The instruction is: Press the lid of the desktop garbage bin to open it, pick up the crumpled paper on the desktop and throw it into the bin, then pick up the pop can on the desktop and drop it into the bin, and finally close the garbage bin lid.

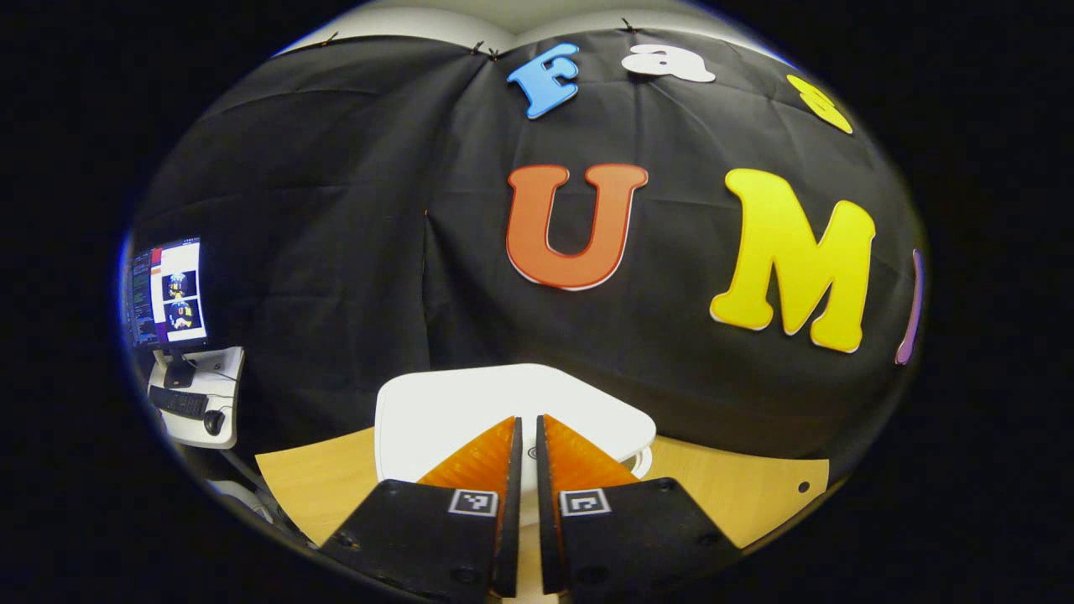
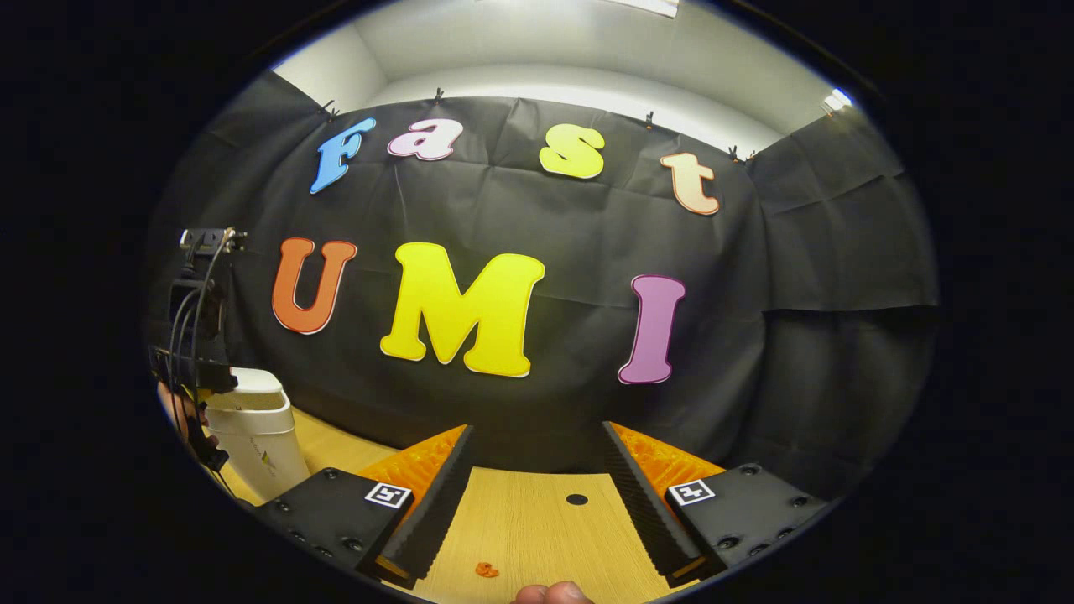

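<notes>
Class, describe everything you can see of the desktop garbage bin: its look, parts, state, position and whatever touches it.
The garbage bin is a white, smooth, plastic-looking container standing upright on the wooden table, near the black cloth wall. Its body narrows slightly downward. The lid is a flat white panel with rounded corners, lying closed on top. The left gripper, fingers nearly together, hovers at the lid's near edge; whether it touches cannot be told.
</notes>
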`<state>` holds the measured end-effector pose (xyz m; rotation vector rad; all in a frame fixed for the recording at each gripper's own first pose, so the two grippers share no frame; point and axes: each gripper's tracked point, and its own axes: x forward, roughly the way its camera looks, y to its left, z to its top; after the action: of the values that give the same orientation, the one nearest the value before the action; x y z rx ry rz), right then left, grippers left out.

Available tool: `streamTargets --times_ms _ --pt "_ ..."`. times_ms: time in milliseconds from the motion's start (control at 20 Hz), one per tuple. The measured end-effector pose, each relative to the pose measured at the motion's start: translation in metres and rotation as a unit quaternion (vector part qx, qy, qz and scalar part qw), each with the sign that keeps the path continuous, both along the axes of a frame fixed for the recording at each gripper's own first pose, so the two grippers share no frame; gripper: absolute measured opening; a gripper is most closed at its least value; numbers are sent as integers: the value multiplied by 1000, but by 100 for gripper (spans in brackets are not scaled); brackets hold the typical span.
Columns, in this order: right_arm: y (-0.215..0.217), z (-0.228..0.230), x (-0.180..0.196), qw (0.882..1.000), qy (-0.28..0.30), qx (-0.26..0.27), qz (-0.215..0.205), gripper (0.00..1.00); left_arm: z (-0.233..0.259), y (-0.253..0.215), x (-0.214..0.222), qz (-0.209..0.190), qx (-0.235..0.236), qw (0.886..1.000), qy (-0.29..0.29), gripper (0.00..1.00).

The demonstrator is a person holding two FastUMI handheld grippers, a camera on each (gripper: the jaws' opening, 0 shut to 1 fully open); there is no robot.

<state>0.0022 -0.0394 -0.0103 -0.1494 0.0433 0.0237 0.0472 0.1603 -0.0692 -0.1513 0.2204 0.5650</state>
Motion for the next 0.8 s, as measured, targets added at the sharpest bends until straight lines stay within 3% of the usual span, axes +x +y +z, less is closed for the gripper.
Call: streamTargets --times_ms 100,150,200,250,400,600,800 --pt "4 -2 -3 1000 0 5 3 93 20 -14 8 -36 20 999 -16 34" --pt "6 -2 -4 1000 1 8 4 95 25 -18 7 -53 24 998 -16 35" --pt "6 -2 -5 1000 0 11 4 95 28 -25 5 -71 24 997 -20 43" --pt "7 -1 -5 1000 -1 15 4 95 33 -33 3 -87 27 995 -28 60" --pt "8 -1 -7 1000 -4 20 3 95 47 -58 1 -142 32 988 -56 78" --pt "9 -7 -12 1000 2 26 5 95 55 -80 -10 -186 49 978 -76 99" --pt "0 -9 -14 999 5 34 5 95 61 -113 -23 -243 57 964 -89 99"
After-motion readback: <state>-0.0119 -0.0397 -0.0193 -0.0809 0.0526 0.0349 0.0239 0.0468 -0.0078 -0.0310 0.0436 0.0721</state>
